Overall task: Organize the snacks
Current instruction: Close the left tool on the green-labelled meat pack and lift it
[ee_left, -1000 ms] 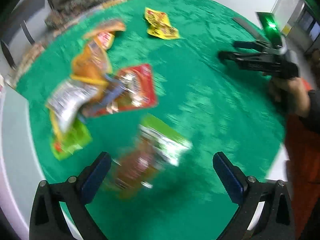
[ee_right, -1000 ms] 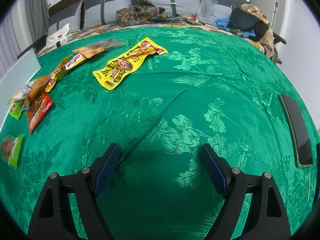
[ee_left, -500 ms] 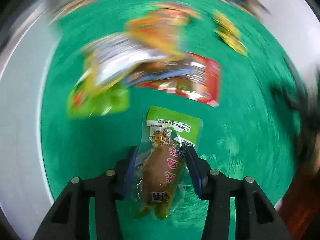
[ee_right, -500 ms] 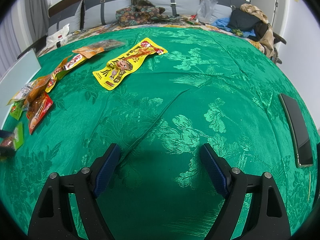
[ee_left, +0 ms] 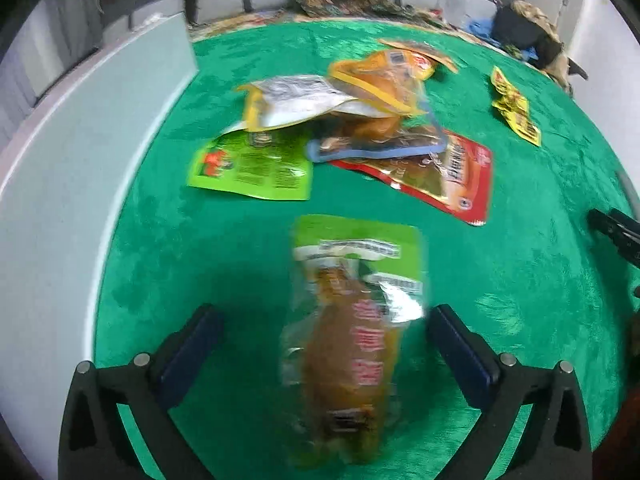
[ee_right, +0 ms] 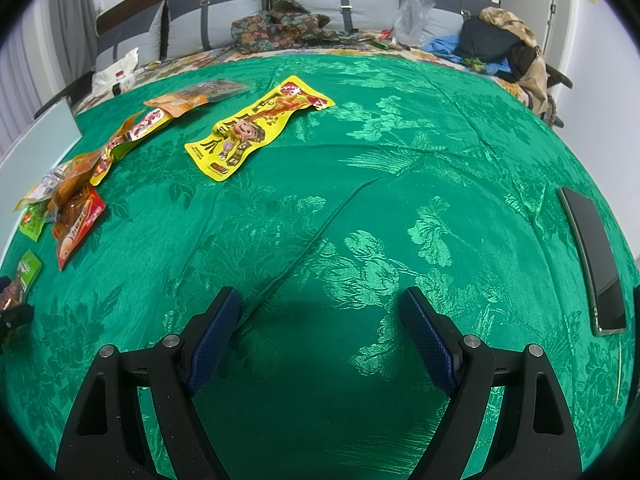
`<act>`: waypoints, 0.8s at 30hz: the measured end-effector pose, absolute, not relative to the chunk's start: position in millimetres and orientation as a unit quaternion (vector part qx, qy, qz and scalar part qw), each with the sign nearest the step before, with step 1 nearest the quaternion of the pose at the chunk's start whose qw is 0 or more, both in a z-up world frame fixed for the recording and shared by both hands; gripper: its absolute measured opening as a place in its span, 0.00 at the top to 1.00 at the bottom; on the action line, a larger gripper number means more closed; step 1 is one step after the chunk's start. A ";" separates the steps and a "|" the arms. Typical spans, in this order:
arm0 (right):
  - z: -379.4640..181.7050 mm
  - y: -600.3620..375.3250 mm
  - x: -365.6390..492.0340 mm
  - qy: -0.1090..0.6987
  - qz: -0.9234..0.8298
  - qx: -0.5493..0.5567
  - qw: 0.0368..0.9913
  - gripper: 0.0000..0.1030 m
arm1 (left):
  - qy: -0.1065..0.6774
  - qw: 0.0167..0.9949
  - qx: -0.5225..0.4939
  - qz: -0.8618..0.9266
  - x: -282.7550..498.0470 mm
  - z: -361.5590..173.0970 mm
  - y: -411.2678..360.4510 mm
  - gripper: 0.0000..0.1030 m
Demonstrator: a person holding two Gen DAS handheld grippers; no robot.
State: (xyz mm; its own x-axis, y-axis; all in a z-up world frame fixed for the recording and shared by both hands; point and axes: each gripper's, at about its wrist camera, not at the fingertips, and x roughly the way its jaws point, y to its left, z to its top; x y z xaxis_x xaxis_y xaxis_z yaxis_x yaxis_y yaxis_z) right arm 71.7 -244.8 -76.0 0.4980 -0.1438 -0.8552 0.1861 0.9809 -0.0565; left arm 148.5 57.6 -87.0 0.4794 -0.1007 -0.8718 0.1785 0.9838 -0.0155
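The left gripper [ee_left: 320,344], jaws just opening wide, is releasing the snack packet [ee_left: 352,320] near the pile [ee_left: 352,120] by the bed's left edge to group it; the right gripper [ee_right: 320,336] is hovering open, idle.

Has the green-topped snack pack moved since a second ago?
Yes. In the right wrist view the green-topped pack now lies higher along the cloth's left edge, nearer the red pack, which stayed put.

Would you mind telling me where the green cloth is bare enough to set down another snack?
Bare: the wide stretch between the yellow packet and the phone, under the open right gripper. Crowded: the left side, where the snack pile overlaps and a green-topped packet lies between the left gripper's just-opened jaws.
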 end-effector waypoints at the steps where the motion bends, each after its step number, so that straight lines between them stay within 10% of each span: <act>1: -75.9 -244.8 71.8 0.492 -0.095 0.022 0.865 0.17 | 0.493 0.865 0.038 -0.082 145.7 -88.9 60.7 0.00; 24: -76.4 -244.6 72.1 0.492 -0.096 0.022 0.865 0.17 | 0.455 0.890 -0.008 0.003 131.6 -83.1 92.1 0.00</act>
